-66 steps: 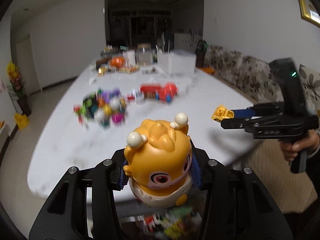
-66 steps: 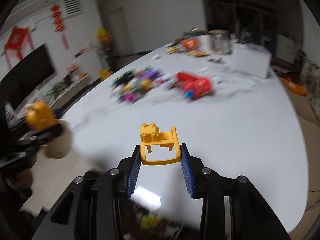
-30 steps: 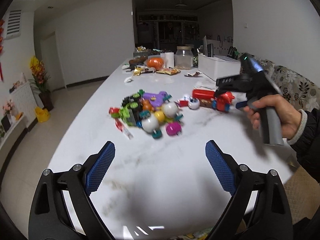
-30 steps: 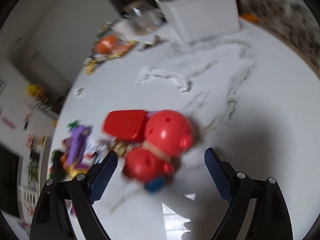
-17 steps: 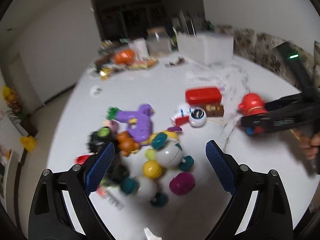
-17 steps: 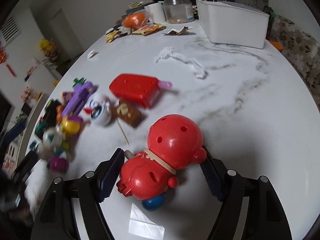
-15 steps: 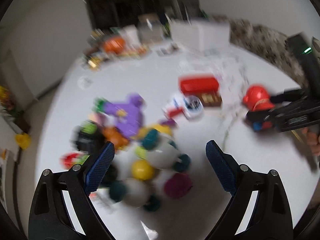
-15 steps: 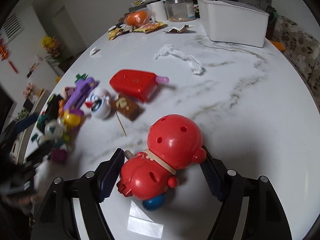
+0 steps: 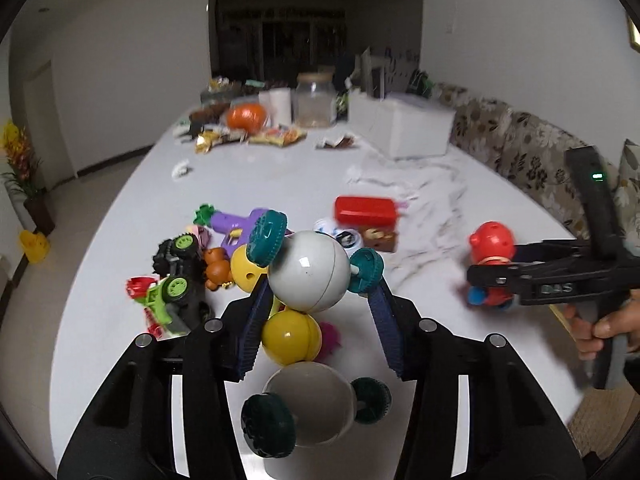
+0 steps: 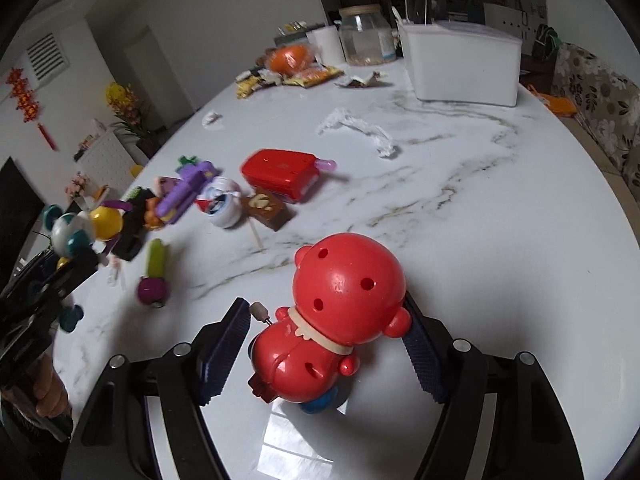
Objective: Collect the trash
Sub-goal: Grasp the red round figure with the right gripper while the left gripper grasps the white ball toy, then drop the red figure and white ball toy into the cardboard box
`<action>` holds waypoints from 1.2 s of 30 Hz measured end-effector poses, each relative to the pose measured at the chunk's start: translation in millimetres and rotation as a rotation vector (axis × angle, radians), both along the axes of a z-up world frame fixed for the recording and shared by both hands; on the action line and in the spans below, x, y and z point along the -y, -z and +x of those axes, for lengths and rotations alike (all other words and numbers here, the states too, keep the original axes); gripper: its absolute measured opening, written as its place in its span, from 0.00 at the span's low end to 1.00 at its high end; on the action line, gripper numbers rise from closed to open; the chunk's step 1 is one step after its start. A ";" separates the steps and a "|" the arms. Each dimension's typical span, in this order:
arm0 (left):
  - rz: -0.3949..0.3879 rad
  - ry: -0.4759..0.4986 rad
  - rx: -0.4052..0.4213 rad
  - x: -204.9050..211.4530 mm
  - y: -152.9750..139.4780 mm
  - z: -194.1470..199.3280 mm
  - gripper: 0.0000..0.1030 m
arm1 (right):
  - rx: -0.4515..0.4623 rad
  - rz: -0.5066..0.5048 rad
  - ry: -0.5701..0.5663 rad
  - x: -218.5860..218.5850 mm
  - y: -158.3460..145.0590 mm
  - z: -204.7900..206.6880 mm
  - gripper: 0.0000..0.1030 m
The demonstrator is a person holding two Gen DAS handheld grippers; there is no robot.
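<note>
My left gripper (image 9: 320, 320) is shut on a caterpillar toy (image 9: 306, 276) of white and yellow balls with teal wheels, held above the white marble table (image 9: 120, 240). My right gripper (image 10: 326, 344) is shut on a red round-headed wind-up figure (image 10: 340, 300), close over the table; it also shows in the left wrist view (image 9: 490, 256). In the right wrist view the left gripper and its toy (image 10: 76, 232) are at the far left.
A toy pile lies mid-table: a purple gun (image 9: 236, 224), a black-green truck (image 9: 180, 276), a red box (image 10: 280, 172), a chocolate-bar toy (image 10: 266, 206), a purple ball (image 10: 152, 290). Crumpled tissue (image 10: 360, 128), snack wrappers (image 10: 304, 74), a jar (image 10: 364, 40) and a white bin (image 10: 460, 64) stand farther back.
My left gripper came down on the pile, closed on the ball caterpillar toy and lifted it. My right gripper stays shut on the red figure.
</note>
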State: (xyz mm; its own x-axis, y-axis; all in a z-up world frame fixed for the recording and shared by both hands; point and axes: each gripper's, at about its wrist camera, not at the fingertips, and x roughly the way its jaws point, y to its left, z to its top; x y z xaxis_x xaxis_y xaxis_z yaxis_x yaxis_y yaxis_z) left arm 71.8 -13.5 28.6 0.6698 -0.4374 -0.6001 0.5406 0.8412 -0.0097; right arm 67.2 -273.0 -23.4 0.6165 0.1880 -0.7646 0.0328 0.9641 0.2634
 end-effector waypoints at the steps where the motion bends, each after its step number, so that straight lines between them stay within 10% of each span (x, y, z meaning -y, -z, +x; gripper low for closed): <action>1: -0.007 0.004 0.009 -0.7 -6.0 -7.6 0.47 | 0.006 0.005 -0.005 -0.9 -2.6 -4.3 0.70; 17: -0.061 0.038 0.030 -28.3 -30.2 -144.9 0.48 | 0.109 0.012 -0.169 -28.1 -53.1 -117.6 0.70; 26: -0.004 0.046 -0.104 -40.0 10.9 -210.7 0.48 | 0.006 -0.075 -0.409 -74.6 -19.8 -201.2 0.71; 30: 0.101 0.031 -0.136 -37.8 53.2 -224.0 0.80 | -0.092 -0.116 -0.469 -88.1 25.1 -212.4 0.79; 36: 0.204 0.005 -0.151 -43.2 90.9 -226.6 0.83 | -0.112 -0.098 -0.440 -77.7 46.8 -213.2 0.79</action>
